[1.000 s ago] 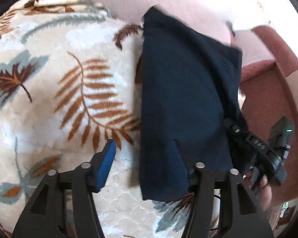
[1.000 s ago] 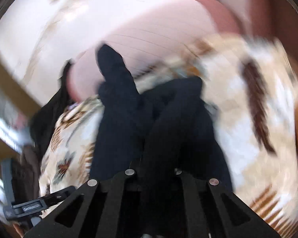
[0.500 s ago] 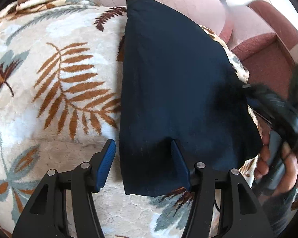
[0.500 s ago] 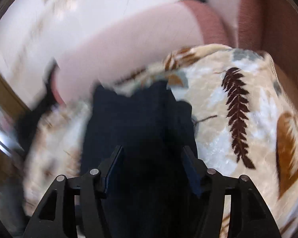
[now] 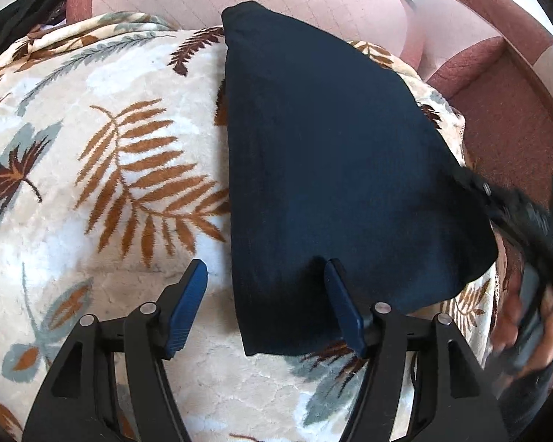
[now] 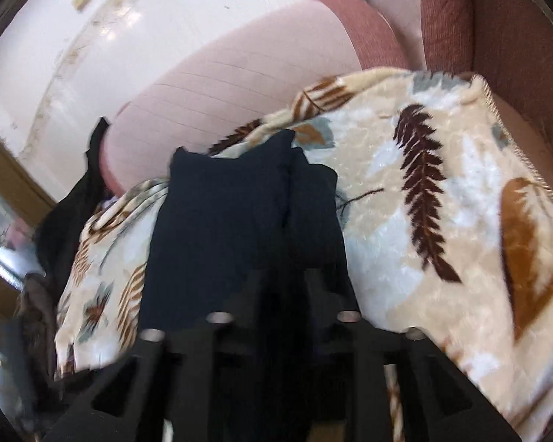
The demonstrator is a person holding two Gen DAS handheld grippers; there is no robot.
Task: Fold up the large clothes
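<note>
A dark navy garment (image 5: 324, 169) lies folded into a long strip on a leaf-patterned blanket (image 5: 92, 169). My left gripper (image 5: 265, 287) is open, its blue fingers astride the garment's near left edge, holding nothing. In the right wrist view the same garment (image 6: 232, 228) runs away from the camera. My right gripper (image 6: 280, 287) is blurred and dark against the cloth; its finger pads are hidden, so I cannot tell how its jaws stand. It also shows blurred at the right edge of the left wrist view (image 5: 520, 221), at the garment's right corner.
The blanket covers a pink and maroon sofa (image 5: 350, 0) with its backrest behind the garment. A maroon armrest (image 6: 461, 18) is at the right. Dark clothes (image 6: 66, 213) lie heaped at the blanket's left end. A white wall (image 6: 166, 18) is behind.
The garment has been folded over and laid down flatter and wider on the blanket. My right gripper swung down to the garment's near end. My left gripper stayed open at the edge.
</note>
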